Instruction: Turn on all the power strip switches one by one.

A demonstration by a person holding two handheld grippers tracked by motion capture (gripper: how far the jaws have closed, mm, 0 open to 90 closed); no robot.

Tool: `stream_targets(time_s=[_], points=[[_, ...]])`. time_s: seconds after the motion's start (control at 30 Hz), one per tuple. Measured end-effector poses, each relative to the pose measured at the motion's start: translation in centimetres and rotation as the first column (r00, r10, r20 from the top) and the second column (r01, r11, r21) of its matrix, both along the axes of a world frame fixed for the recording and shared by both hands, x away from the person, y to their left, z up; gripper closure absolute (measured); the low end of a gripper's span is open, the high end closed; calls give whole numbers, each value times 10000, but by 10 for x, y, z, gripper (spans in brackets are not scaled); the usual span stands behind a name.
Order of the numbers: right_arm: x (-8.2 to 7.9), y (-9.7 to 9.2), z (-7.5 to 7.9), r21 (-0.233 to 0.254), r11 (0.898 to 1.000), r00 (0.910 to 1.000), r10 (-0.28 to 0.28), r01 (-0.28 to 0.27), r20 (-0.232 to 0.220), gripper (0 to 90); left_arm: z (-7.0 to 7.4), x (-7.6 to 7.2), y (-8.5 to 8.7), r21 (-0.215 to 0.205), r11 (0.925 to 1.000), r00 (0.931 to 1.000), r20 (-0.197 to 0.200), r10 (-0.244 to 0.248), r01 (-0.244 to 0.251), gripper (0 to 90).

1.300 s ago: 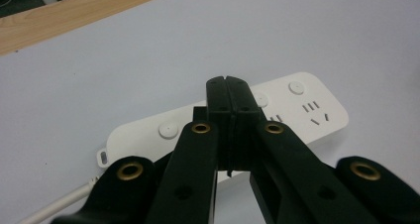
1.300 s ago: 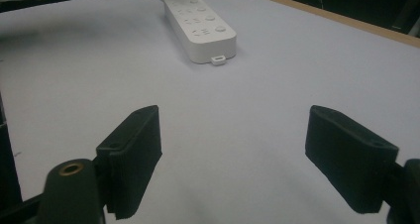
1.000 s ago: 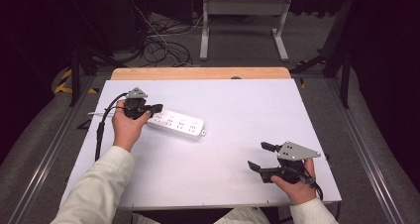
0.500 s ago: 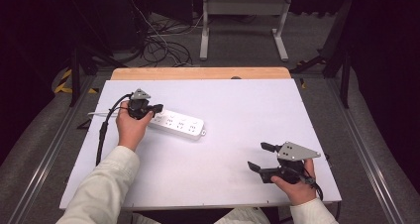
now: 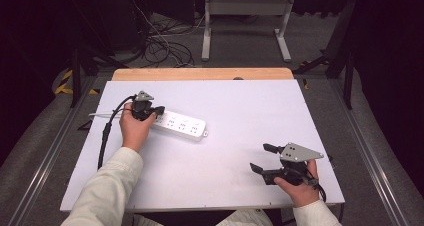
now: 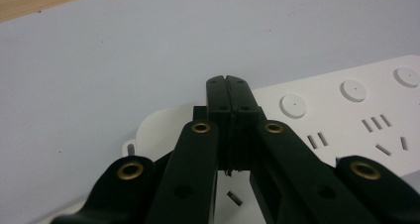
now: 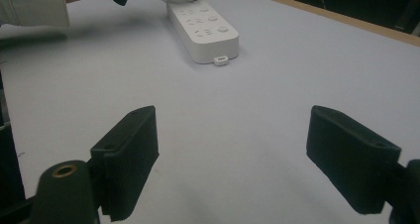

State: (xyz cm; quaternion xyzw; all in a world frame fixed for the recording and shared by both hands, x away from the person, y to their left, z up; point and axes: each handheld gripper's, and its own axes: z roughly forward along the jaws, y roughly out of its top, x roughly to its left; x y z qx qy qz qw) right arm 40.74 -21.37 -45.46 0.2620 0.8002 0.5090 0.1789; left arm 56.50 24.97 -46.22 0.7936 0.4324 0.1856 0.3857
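L gripper (image 6: pixel 229 80), jaws pressed fully together w/ nothing between, tips over cord end of white plastic power strip (image 5: pixel 181 126). R gripper (image 5: pixel 263 158), jaws wide, empty, well apart from strip.

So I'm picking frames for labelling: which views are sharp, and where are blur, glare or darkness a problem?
High view: evenly lit white table, dark floor behind, soft but readable. Left gripper view: the shut left claw is near and dark, the power strip clear, no glare. Right gripper view: the open right claw slightly soft, the strip sharp, faint shadows under the pads.
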Motion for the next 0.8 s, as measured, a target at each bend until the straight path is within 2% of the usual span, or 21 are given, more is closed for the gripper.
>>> stream_targets(time_s=[0.57, 0.67, 0.8], points=[[0, -1, 0, 14, 10000, 10000, 4, -4, 0, 205, -4, 1, 0, -181, 9998, 10000, -72, -35, 33, 898], [0, -1, 0, 28, 10000, 10000, -3, 3, 0, 205, -3, 2, -1, -179, 9998, 9998, -184, 48, -52, 898], [-1, -1, 1, 23, 10000, 10000, 2, -2, 24, 205, -3, 1, -2, -76, 10000, 9999, -126, 55, -56, 898]])
